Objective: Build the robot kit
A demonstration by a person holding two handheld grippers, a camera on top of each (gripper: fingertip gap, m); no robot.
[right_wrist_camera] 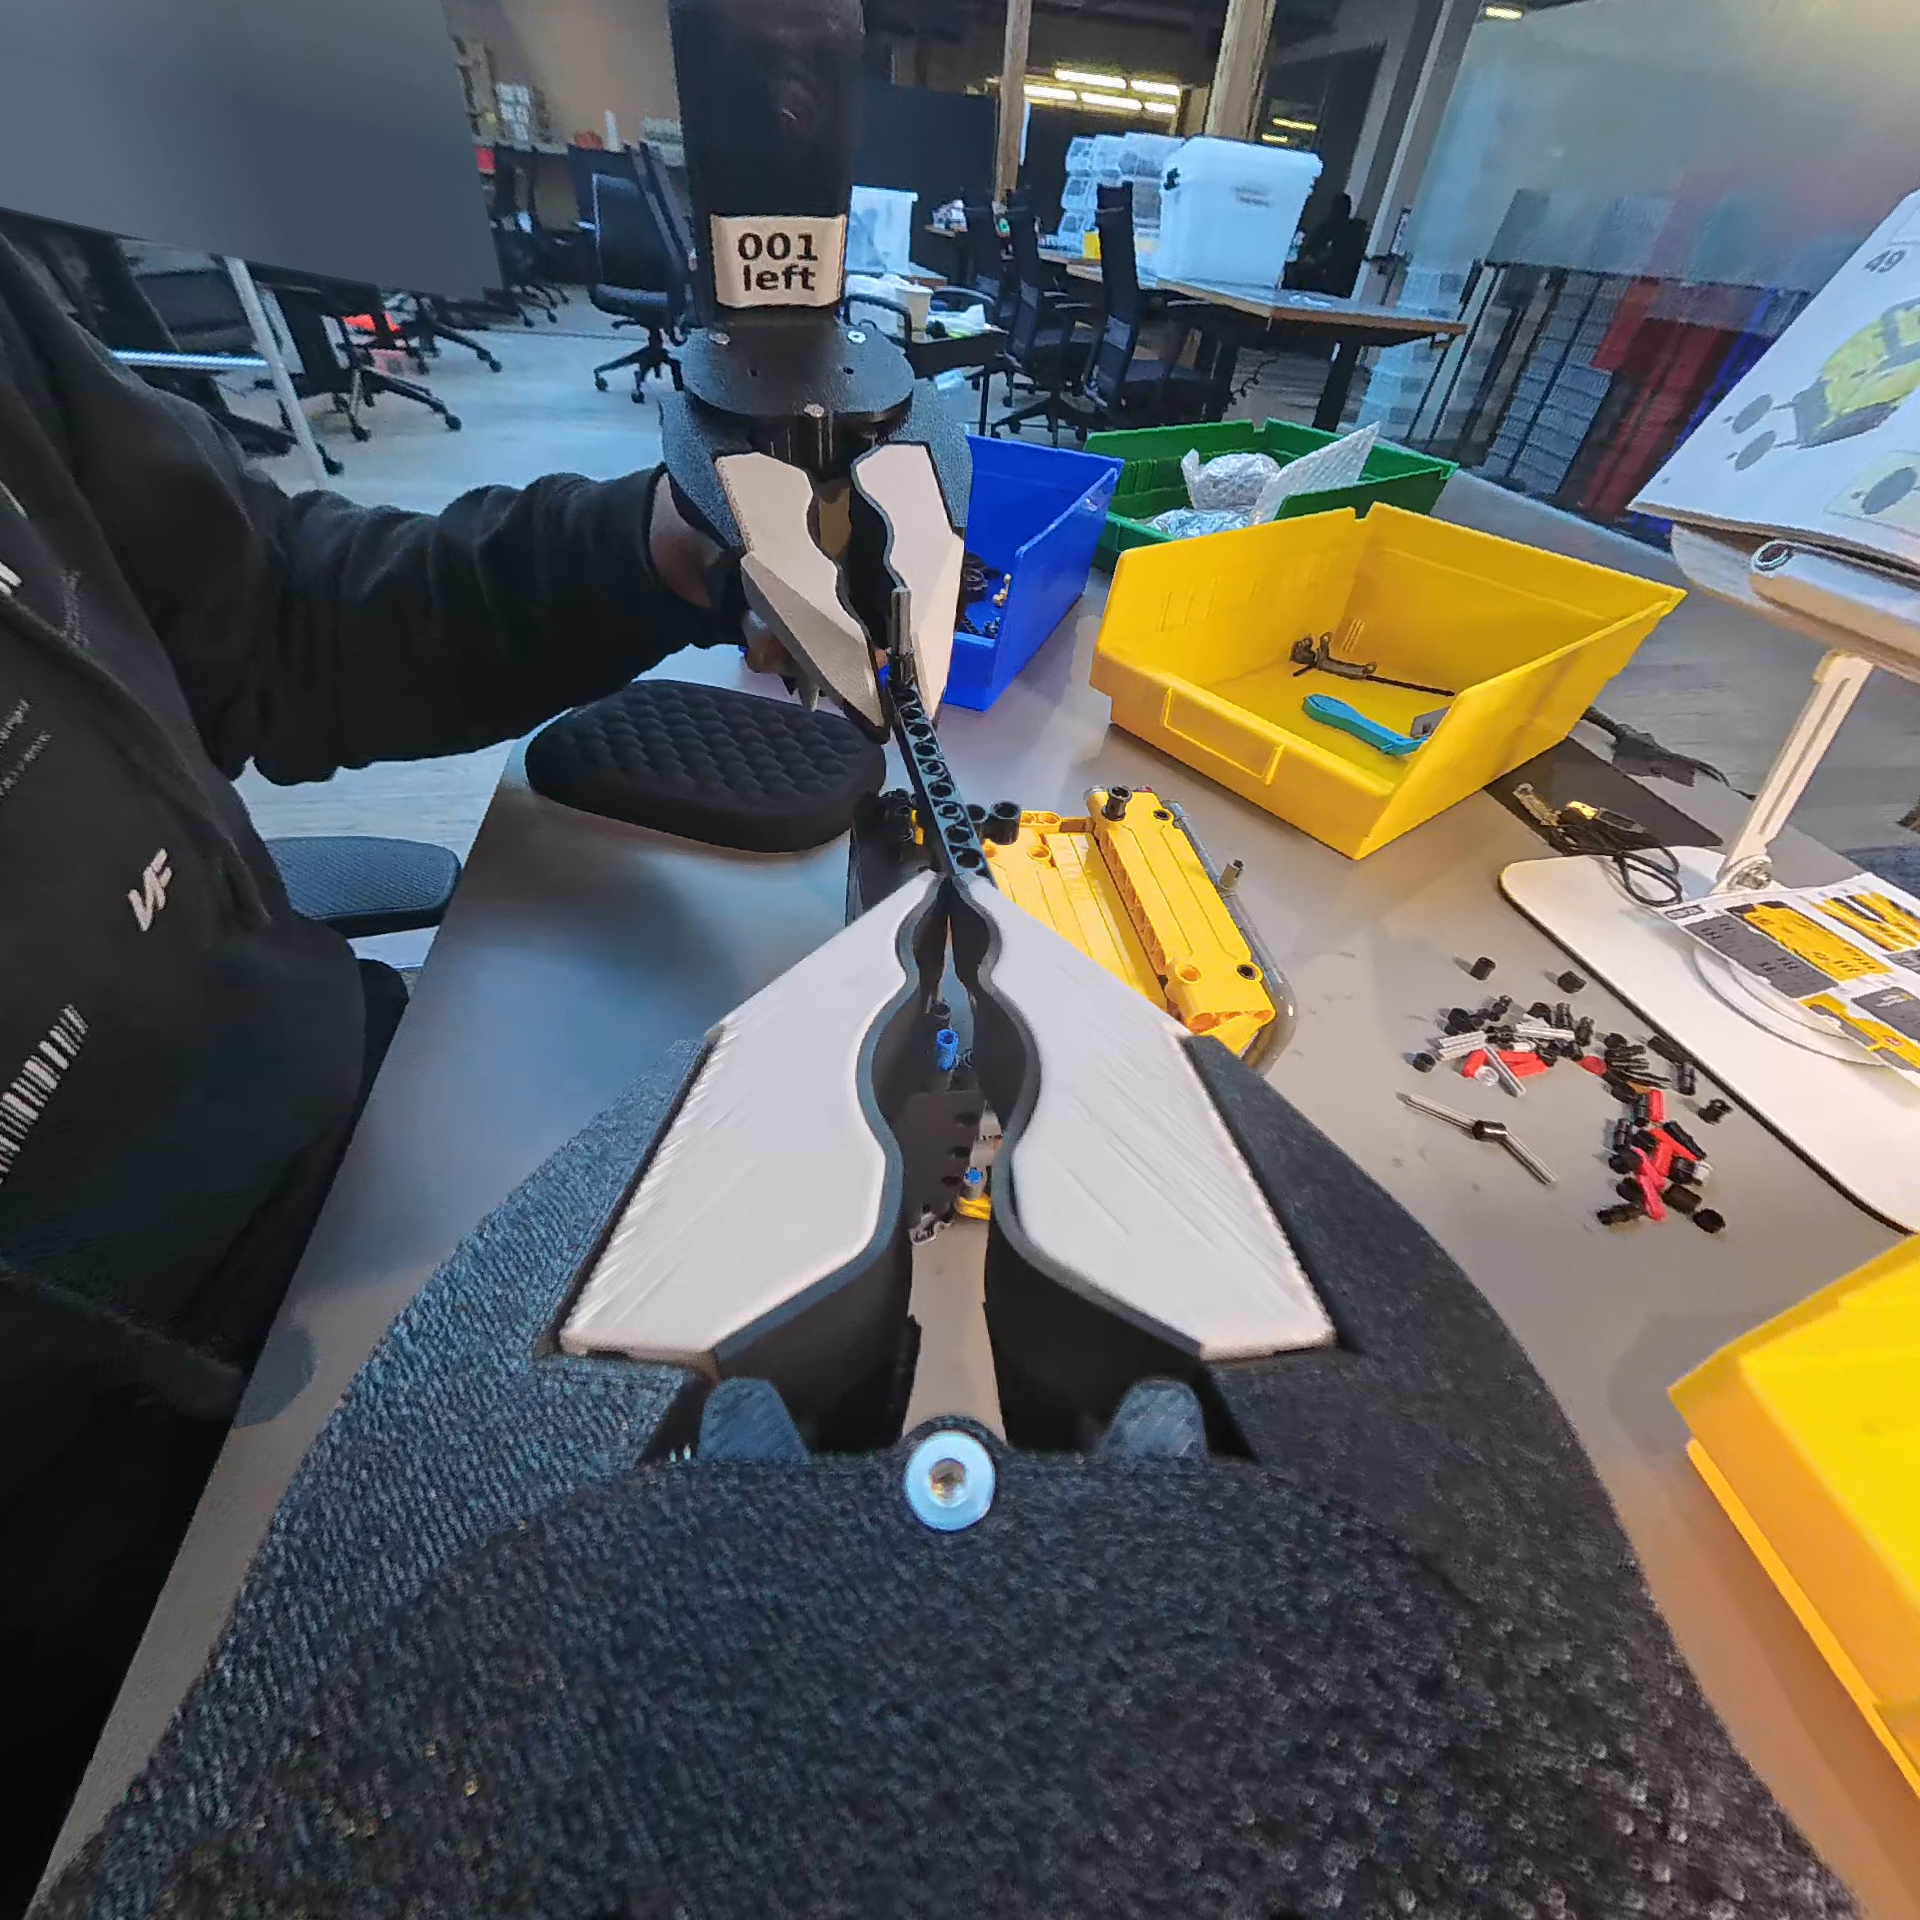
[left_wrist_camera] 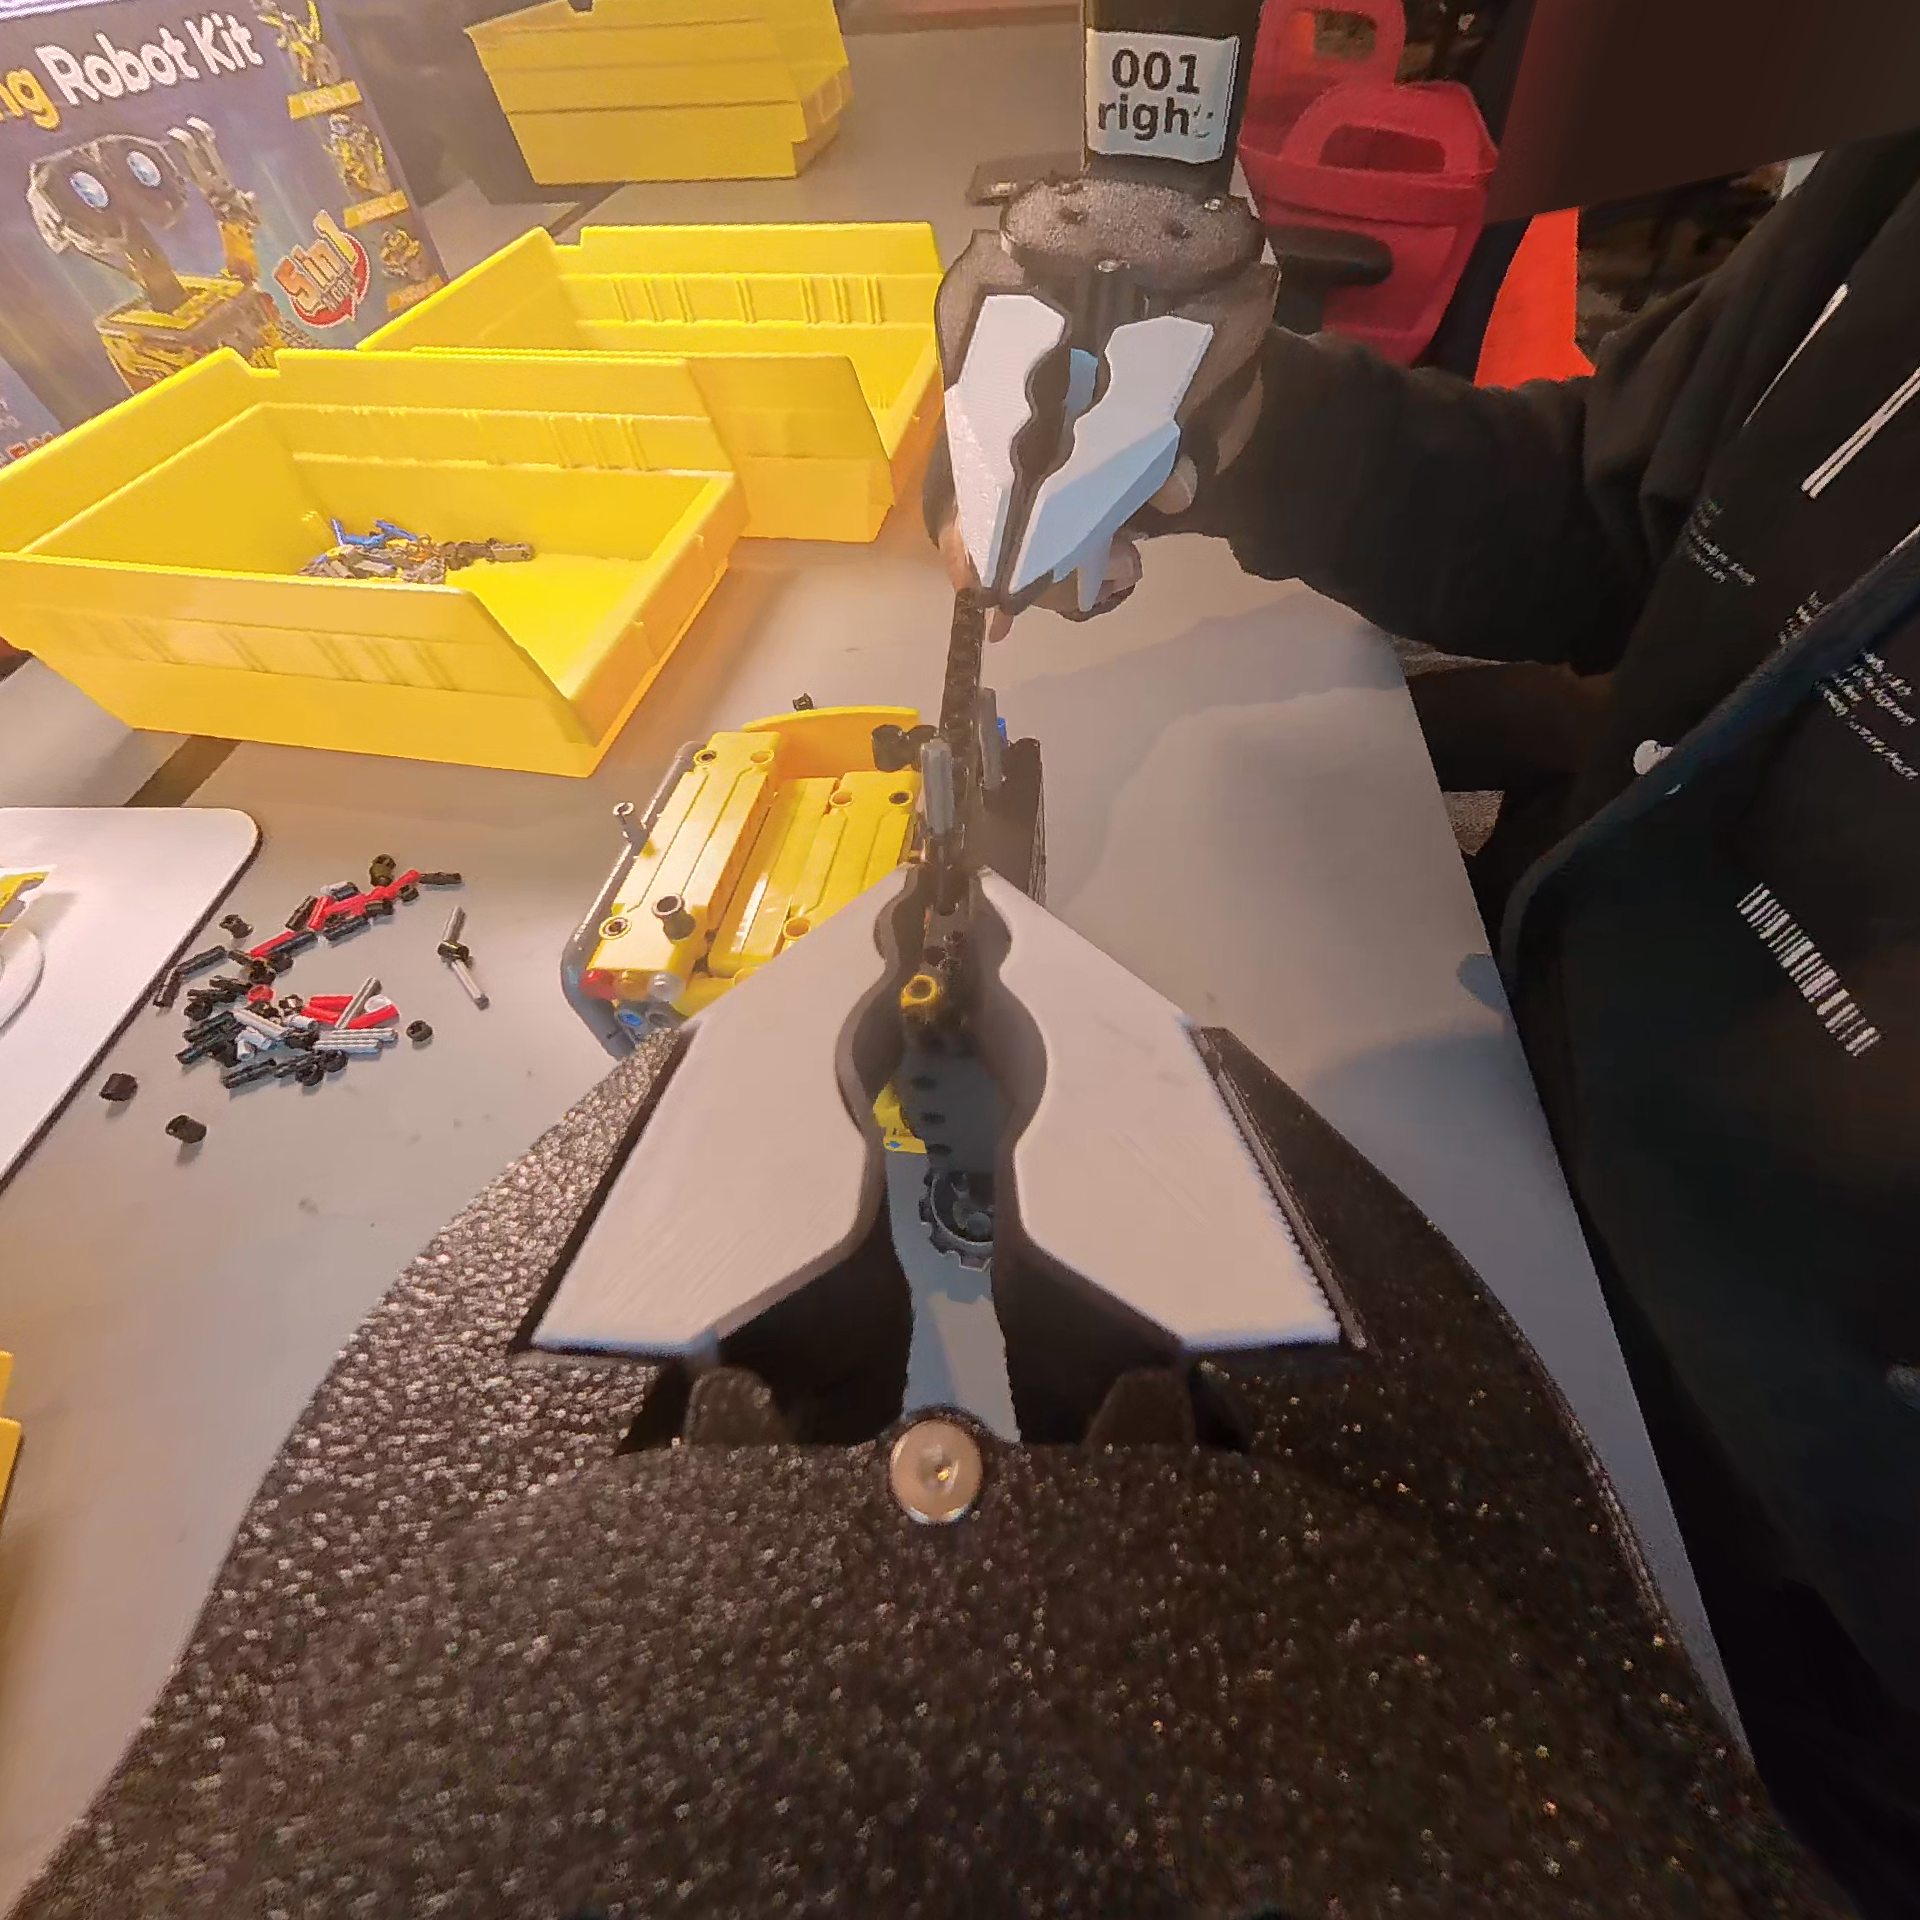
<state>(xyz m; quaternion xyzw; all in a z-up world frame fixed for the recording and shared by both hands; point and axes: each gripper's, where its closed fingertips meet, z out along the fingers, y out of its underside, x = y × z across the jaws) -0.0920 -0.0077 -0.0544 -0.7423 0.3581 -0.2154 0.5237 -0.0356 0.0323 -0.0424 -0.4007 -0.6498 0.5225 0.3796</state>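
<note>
Jaws of both my left gripper (left_wrist_camera: 948, 914) and right gripper (right_wrist_camera: 951, 894) are pinched on opposite ends of one long black perforated beam (right_wrist_camera: 940, 795). It hangs mid-frame above the yellow brick assembly (right_wrist_camera: 1127, 914) on the table (left_wrist_camera: 1226, 831). Loose pins (left_wrist_camera: 291, 997) lie at left.

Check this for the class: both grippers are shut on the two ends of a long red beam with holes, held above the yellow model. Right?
Not quite: the beam is black, as the right wrist view shows. The left gripper, right gripper and yellow model are as stated.
</note>
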